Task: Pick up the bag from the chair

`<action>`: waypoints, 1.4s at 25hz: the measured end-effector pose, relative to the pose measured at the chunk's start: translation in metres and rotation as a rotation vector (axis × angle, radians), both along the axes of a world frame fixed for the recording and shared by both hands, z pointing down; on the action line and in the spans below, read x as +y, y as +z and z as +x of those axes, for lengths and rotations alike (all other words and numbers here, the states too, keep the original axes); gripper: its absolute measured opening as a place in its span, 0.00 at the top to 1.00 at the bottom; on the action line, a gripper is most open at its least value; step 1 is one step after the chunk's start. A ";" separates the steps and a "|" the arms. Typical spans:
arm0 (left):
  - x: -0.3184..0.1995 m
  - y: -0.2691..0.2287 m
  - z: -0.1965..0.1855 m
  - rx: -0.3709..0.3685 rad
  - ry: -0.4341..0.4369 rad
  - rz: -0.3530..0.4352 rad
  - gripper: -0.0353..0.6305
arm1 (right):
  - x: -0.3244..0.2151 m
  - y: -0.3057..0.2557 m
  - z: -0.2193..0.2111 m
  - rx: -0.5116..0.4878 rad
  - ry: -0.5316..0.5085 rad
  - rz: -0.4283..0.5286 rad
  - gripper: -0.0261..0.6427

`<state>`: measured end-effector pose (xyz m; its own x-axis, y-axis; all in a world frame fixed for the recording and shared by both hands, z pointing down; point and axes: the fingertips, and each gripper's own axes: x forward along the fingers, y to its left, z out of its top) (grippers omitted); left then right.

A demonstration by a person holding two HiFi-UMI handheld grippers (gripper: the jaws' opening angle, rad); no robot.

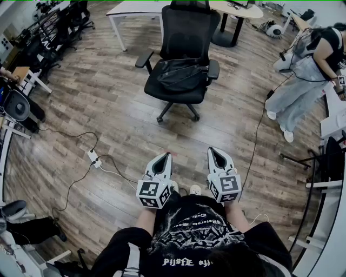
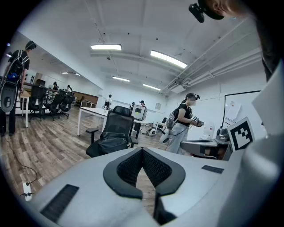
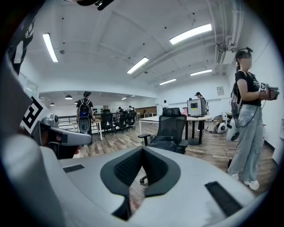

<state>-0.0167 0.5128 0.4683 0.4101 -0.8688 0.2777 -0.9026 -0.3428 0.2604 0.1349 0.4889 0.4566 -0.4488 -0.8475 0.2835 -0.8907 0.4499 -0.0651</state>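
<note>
A black bag (image 1: 181,73) lies slumped on the seat of a black mesh office chair (image 1: 186,24) standing on the wood floor at the far middle of the head view. My left gripper (image 1: 162,157) and right gripper (image 1: 217,152) are held side by side close to my body, well short of the chair, both shut and empty. The left gripper view has the chair (image 2: 118,123) and bag (image 2: 109,144) beyond the closed tips (image 2: 142,150). The right gripper view shows the chair (image 3: 172,122) and bag (image 3: 162,143) straight ahead of its gripper (image 3: 143,149).
A power strip (image 1: 94,158) with trailing cables lies on the floor to the left. A person (image 1: 305,73) stands at the right beside white desks (image 1: 331,125). White tables (image 1: 135,8) stand behind the chair, and more office chairs (image 1: 65,24) crowd the far left.
</note>
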 end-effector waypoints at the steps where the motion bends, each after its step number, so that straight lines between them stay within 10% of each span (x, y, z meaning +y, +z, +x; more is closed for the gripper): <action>1: 0.002 0.000 0.000 0.000 0.000 -0.002 0.94 | 0.002 0.000 -0.001 0.000 -0.001 -0.002 0.95; 21: 0.006 0.006 -0.010 0.050 -0.050 -0.037 0.94 | 0.003 -0.006 0.004 -0.084 0.014 0.005 0.95; 23: 0.004 0.005 -0.009 0.052 -0.055 -0.033 0.93 | 0.001 -0.005 0.005 -0.088 0.005 -0.001 0.82; 29: -0.002 0.007 -0.016 0.056 -0.042 -0.040 0.62 | 0.000 0.000 -0.001 -0.093 -0.015 -0.024 0.59; 35: -0.012 0.008 -0.028 0.041 -0.047 -0.032 0.51 | -0.007 0.001 -0.011 -0.086 -0.003 -0.029 0.59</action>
